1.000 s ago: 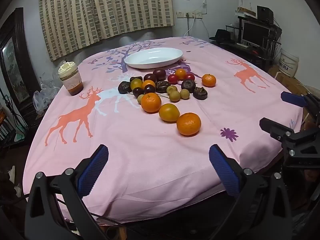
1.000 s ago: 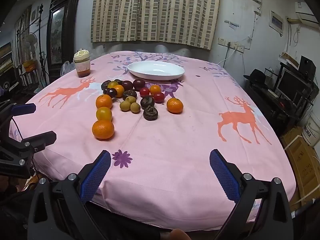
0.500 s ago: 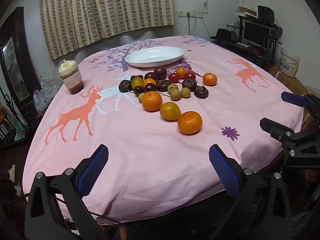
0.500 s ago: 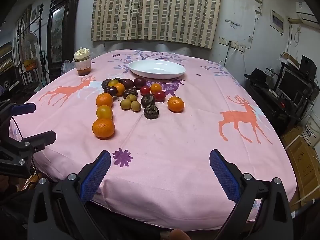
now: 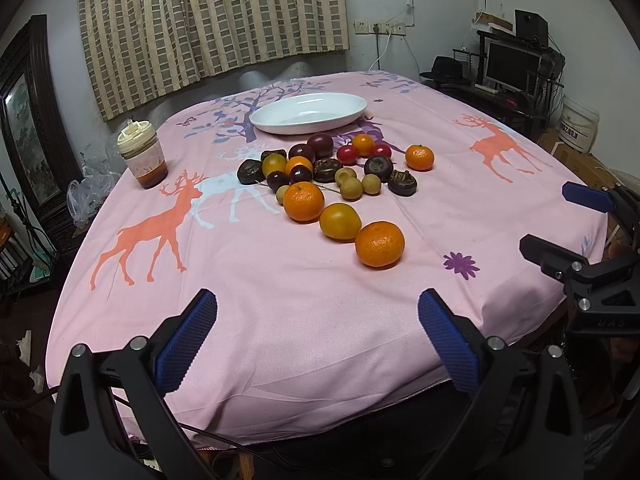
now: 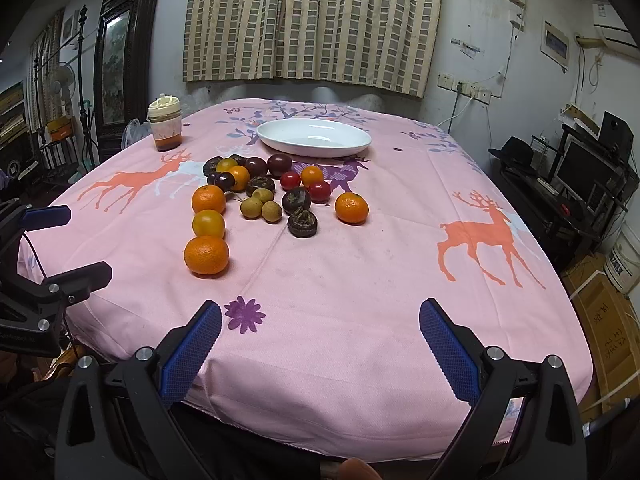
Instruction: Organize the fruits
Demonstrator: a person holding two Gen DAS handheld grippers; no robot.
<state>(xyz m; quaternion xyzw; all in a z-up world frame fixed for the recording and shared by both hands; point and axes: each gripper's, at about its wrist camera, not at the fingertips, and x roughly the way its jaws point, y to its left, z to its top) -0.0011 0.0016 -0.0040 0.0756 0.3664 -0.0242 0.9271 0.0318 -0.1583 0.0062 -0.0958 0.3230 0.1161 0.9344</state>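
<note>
A heap of mixed fruit [image 5: 332, 172] lies in the middle of the pink deer-print tablecloth [image 5: 280, 300]: oranges, dark plums, red tomatoes, small tan longans. The nearest orange [image 5: 379, 243] sits at the front of the heap; it is the front-left orange [image 6: 206, 255] in the right wrist view. Behind the fruit stands an empty white oval plate [image 5: 309, 113], also the plate [image 6: 314, 137] in the right wrist view. My left gripper [image 5: 316, 330] is open over the near table edge, well short of the fruit. My right gripper [image 6: 320, 334] is open too, holding nothing.
A lidded jar [image 5: 142, 154] with brown contents stands at the table's left. A desk with a monitor [image 5: 506, 64] and a white bucket [image 5: 578, 122] are off to the right. Curtains [image 5: 208, 20] hang behind; a dark framed cabinet [image 6: 120, 64] is at the left.
Both grippers have edged slightly forward and the fruit sits a little lower in each view. Both stay open and nothing has been picked up.
</note>
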